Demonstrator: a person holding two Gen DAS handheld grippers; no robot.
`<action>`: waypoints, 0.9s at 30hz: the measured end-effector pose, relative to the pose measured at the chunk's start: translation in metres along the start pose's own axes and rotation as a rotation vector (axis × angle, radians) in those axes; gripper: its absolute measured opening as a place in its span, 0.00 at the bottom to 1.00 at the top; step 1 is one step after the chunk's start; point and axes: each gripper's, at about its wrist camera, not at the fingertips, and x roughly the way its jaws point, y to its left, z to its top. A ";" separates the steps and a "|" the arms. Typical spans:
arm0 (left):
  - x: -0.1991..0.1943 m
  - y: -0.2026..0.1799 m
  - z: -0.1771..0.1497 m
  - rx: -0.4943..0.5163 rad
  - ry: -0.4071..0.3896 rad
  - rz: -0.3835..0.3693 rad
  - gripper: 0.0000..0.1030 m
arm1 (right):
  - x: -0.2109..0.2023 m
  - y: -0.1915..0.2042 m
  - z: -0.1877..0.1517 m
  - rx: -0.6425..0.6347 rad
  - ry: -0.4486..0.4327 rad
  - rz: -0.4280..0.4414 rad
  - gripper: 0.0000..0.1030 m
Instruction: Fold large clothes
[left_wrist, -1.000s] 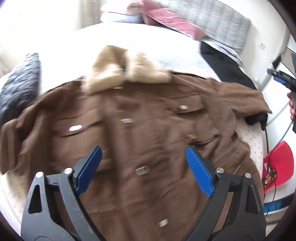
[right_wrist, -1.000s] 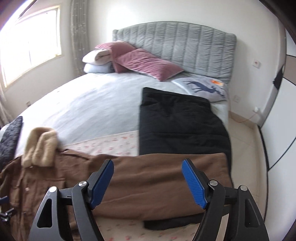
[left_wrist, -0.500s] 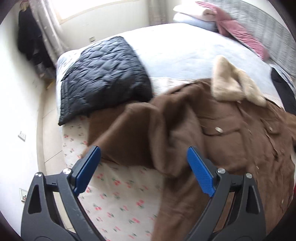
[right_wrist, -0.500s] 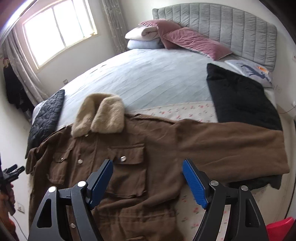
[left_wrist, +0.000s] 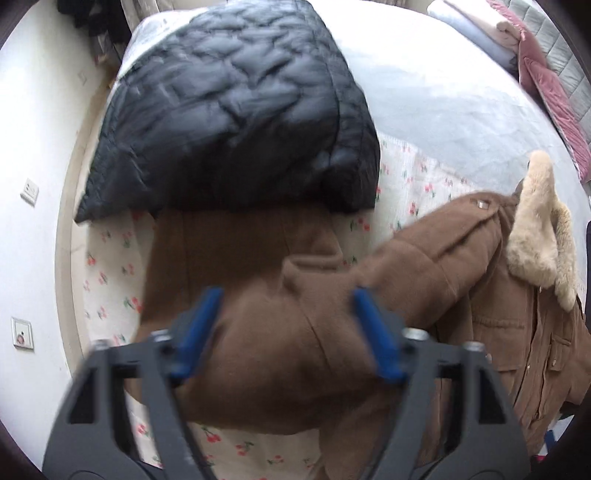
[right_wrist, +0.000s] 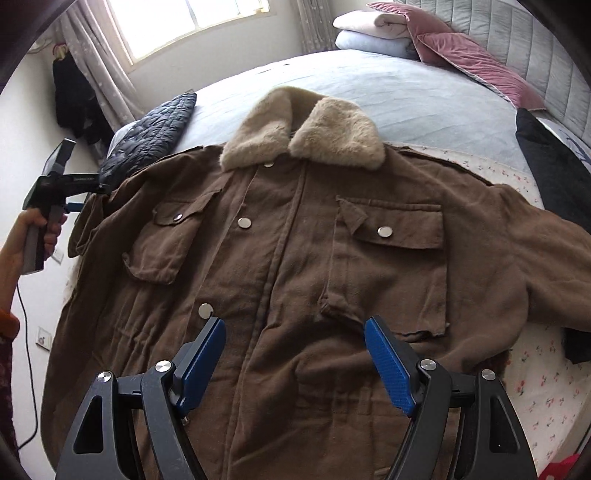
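Two grippers work over one brown coat (right_wrist: 295, 258) spread front-up across the foot of a bed (right_wrist: 369, 81), its fur collar (right_wrist: 303, 125) toward the headboard and its snaps done up down the middle. The coat lies on a flowered sheet (right_wrist: 532, 391) that covers this end of the bed.

In the left wrist view the left gripper (left_wrist: 288, 328) points steeply down at the coat's sleeve (left_wrist: 258, 295), which is bunched near a black quilted jacket (left_wrist: 229, 110) lying just beyond it. Its fingers have just been closing and now stand part-way in, with sleeve cloth between the blue pads (left_wrist: 199, 328); motion blur hides whether the pads already press on it.

The right gripper (right_wrist: 295, 358) hangs above the coat's lower front, fingers wide apart and holding nothing. At the left edge of that view a hand (right_wrist: 40, 229) grips the left gripper's handle beside the sleeve.
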 end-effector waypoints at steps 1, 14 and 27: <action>0.000 0.001 -0.007 -0.016 0.016 -0.015 0.29 | 0.002 0.000 -0.003 0.010 0.004 0.012 0.76; -0.084 0.111 -0.158 -0.111 -0.212 -0.309 0.17 | 0.014 0.002 -0.036 0.066 0.016 0.062 0.76; -0.076 0.222 -0.277 -0.254 -0.151 -0.232 0.67 | 0.027 0.018 -0.050 0.031 0.044 0.071 0.76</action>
